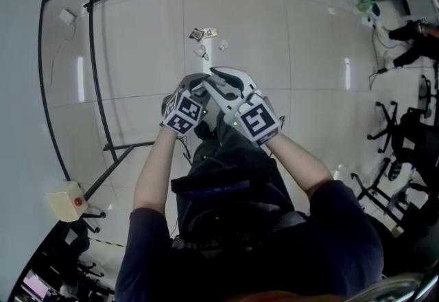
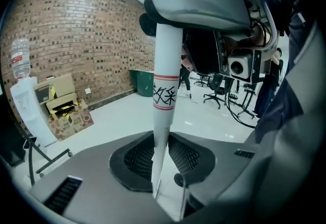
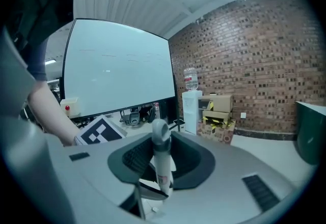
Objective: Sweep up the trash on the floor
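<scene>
Tube (image 2: pixel 165 85) (smooth, white) in left gripper's (image 2: pixel 160 162) clamp; grey-capped handle (image 3: pixel 161 136) in right gripper's (image 3: pixel 160 167) clamp

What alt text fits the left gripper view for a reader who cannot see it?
The left gripper has its tongs closed on a white handle with a red band and black markings, which rises to the right gripper above. Behind are a pale floor, a brick wall, cardboard boxes, a green bin and office chairs.
</scene>
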### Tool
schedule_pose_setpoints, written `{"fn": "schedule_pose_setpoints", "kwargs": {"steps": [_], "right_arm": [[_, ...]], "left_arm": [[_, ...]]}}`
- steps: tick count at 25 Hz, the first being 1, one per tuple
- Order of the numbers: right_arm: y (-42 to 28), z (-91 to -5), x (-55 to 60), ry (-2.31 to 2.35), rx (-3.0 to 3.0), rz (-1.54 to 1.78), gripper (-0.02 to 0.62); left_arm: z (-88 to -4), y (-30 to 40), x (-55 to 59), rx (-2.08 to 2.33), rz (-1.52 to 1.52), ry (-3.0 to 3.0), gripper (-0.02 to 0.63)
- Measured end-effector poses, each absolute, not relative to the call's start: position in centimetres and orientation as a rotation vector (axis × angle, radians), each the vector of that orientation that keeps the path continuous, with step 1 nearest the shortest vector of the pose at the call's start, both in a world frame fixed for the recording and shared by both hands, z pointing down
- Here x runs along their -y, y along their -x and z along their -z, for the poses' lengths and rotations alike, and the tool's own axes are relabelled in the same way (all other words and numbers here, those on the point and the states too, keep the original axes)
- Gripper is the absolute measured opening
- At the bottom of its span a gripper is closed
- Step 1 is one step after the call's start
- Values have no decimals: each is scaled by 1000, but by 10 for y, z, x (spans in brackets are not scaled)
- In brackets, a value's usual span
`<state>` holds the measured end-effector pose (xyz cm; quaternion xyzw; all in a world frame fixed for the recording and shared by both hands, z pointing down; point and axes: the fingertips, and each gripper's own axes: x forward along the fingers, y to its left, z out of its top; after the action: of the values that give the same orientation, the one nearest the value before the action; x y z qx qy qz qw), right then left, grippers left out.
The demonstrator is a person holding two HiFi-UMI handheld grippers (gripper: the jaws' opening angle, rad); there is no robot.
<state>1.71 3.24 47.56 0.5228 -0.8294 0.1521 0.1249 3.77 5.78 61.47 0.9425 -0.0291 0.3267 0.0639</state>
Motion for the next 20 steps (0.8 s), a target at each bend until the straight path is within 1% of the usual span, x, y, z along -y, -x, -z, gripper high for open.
{"fn": "schedule_pose_setpoints", "kwargs": {"steps": [6, 14, 20], "right_arm": [[-56, -487, -4, -1503, 2448, -422, 115], [-109, -500, 45, -1509, 2394, -401, 117], [-136, -504, 87, -1623, 2372, -437, 118]], "left_arm": [[-631, -73, -31, 174, -955, -2819, 85], [-644, -118, 17, 78, -1149, -2885, 84], [-648, -143, 54, 30, -1178, -2895, 86]]}}
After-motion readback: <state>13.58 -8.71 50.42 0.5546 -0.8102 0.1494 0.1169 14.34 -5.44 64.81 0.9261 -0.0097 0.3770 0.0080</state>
